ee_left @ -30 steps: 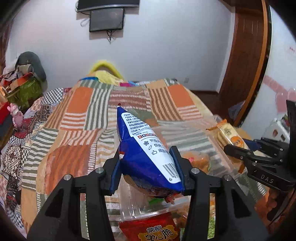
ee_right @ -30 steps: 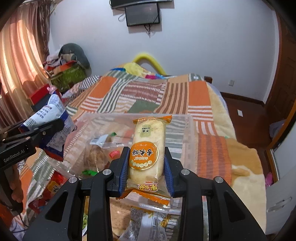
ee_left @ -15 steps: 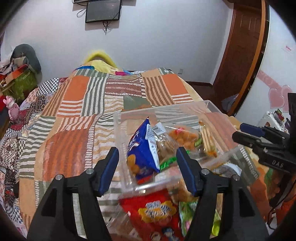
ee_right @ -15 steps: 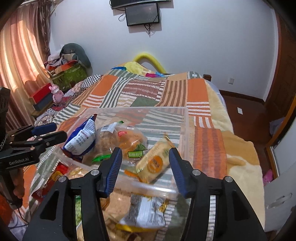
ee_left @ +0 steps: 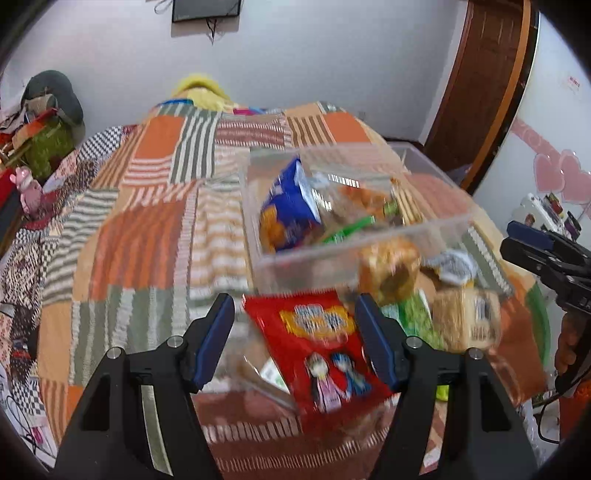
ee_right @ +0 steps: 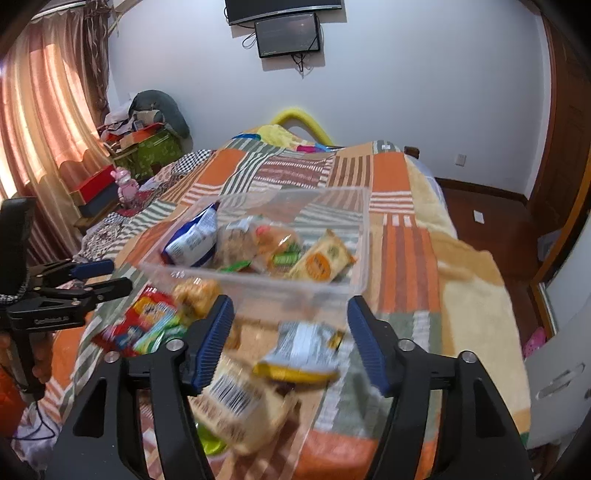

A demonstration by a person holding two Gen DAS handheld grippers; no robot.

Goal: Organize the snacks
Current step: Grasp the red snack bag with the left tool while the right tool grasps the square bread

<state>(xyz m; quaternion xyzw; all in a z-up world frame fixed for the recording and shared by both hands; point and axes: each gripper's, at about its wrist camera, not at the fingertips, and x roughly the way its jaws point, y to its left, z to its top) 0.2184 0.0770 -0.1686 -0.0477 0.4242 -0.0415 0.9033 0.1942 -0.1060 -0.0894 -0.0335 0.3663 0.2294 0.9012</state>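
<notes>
A bed (ee_right: 413, 258) fills most of the room ahead of both claws, covered by a patchwork quilt (ee_left: 147, 229) of orange, green and striped squares. Beyond it stands a pale wall (ee_right: 406, 92) with a dark screen (ee_right: 288, 33) mounted high. Pink curtains (ee_right: 40, 122) hang off to the left of the right claw, and a brown wooden door (ee_left: 476, 81) stands to the right of the left claw.

On the quilt, just ahead of both claws, sits a clear plastic box (ee_right: 354, 273). A blue bag (ee_left: 286, 206) stands tilted at the box's left end, its long axis running up and away. An orange-labelled packet (ee_right: 321, 262) lies at the right end, its length slanting from near left to far right. Wrapped breads lie between them.

Nearer than the box, loose snacks lie in a blurred heap. A red bag (ee_left: 321, 347) lies between the fingers of the left claw (ee_left: 295, 332), untouched, its length running toward the claw. A yellow-edged silver packet (ee_right: 303, 350) lies between the fingers of the right claw (ee_right: 288, 328), crosswise.

Both claws stand about half wide and are opening, with nothing gripped. Each claw shows at the edge of the other's view.
</notes>
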